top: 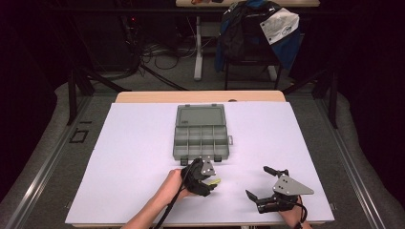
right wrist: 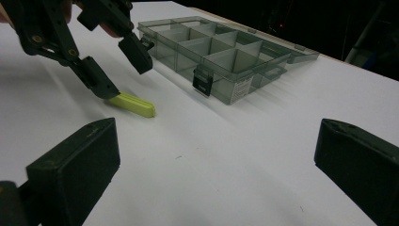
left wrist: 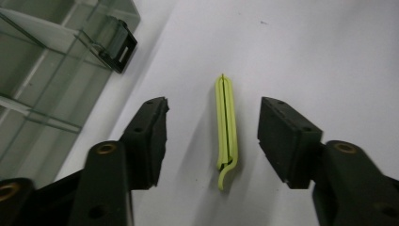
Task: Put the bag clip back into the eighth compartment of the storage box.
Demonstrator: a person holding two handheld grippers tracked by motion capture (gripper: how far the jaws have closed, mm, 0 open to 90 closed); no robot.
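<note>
A thin yellow-green clip (top: 216, 182) lies flat on the white table top, just in front of a grey-clear compartment box (top: 176, 143). My left gripper (top: 213, 183) points down over the clip (left wrist: 226, 127), one jaw on each side of it. Gaps show between the pads and the clip, so the left gripper (left wrist: 214, 113) is open. In the right gripper view the left gripper (right wrist: 126, 77) has one fingertip (right wrist: 106, 90) at the end of the clip (right wrist: 134, 104). My right gripper (top: 258, 182) rests at the front right, open (right wrist: 216, 141), with nothing between its jaws.
The box (right wrist: 235, 87) stands with its lid (top: 200, 116) folded back flat and its black latches (left wrist: 120, 44) facing me. Its compartments look bare. Beyond the table are a chair draped with a jacket (top: 258, 33) and floor cables (top: 157, 52).
</note>
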